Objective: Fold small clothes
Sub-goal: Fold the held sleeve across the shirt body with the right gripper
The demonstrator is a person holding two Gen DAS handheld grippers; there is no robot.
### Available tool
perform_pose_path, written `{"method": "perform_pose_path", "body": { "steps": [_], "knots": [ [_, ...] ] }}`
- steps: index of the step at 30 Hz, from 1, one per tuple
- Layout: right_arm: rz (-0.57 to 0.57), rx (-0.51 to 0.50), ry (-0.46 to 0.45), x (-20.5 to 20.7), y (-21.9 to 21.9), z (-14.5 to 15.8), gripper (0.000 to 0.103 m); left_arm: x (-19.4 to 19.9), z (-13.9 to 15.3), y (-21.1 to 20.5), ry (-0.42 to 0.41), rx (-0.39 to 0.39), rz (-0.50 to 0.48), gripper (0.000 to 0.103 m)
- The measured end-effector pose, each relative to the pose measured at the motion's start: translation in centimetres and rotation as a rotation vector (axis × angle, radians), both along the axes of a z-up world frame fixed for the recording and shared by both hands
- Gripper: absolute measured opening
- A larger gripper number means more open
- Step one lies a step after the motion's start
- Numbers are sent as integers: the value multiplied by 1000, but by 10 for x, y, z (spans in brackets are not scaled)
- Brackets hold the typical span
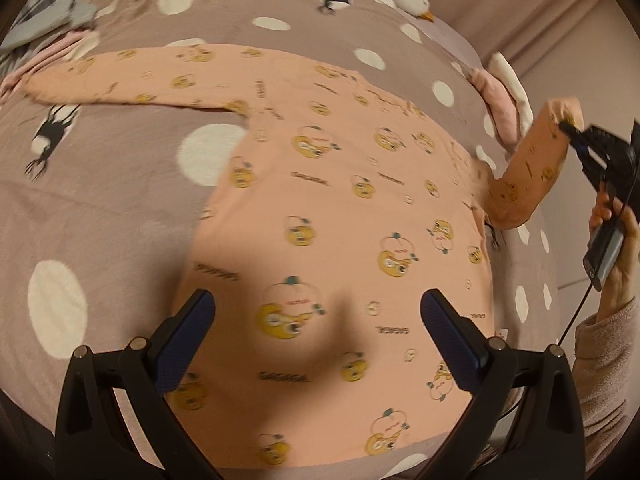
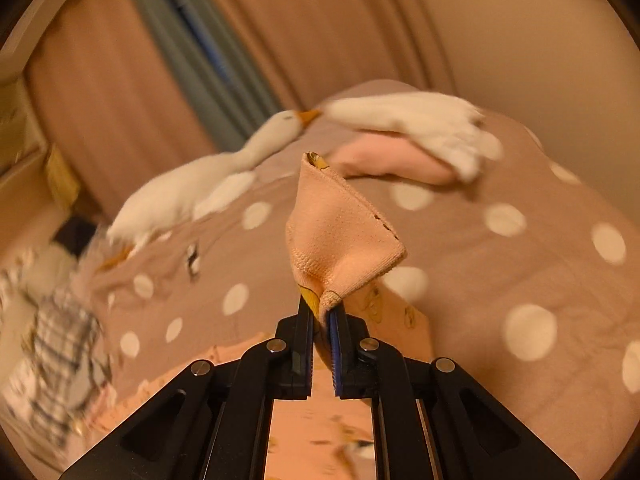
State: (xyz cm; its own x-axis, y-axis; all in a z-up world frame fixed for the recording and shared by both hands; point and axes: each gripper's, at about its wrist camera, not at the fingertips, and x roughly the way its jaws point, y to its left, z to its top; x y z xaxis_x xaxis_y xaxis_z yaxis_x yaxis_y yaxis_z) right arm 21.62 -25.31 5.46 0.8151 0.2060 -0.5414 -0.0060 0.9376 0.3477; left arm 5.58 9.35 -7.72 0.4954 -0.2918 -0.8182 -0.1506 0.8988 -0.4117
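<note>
A small peach shirt with yellow cartoon prints lies spread flat on a brown bedcover with white dots. In the left wrist view the body of the shirt fills the centre, and one long sleeve stretches flat toward 10 o'clock. The other sleeve is lifted off the bedcover toward 3 o'clock, where the right gripper pinches its cuff; a hand in a beige sleeve holds this tool at the right edge of the view. In the right wrist view the right gripper has its two fingers pressed together on the peach cloth, and the cuff stands up above the fingertips toward 12 o'clock. The left gripper is held above the lower part of the shirt with its fingers wide apart and nothing between them; it does not touch the cloth. A white plush goose lies on the bedcover at 10 o'clock in the right wrist view, and a folded pink garment lies at 1 o'clock under another white plush piece. Checked cloth lies at 8 o'clock, blurred. Curtains hang behind the bed.
</note>
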Motion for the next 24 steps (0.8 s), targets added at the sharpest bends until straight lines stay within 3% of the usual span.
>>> {"method": "perform_pose_path", "body": {
  "steps": [5,7,12,17,19,21,24],
  "knots": [
    [76,-193,-5,24,92,-10,9,-8,-5,25,12,-20,55,103],
    [90,-317,0,30,132,-26,9,-11,-7,34,14,-24,74,103],
    [205,-562,103,39,217,-104,9,-14,-12,53,27,-23,115,103],
    [404,-542,259,38,247,-155,12,-16,-16,66,35,-29,145,103],
    [463,-496,229,32,245,-149,24,-16,-19,69,39,-28,151,103],
    [516,-434,218,28,234,-140,52,-15,-22,72,48,-33,157,103],
    [560,-287,176,27,205,-119,56,-13,-27,76,59,-48,167,103]
  ]
}}
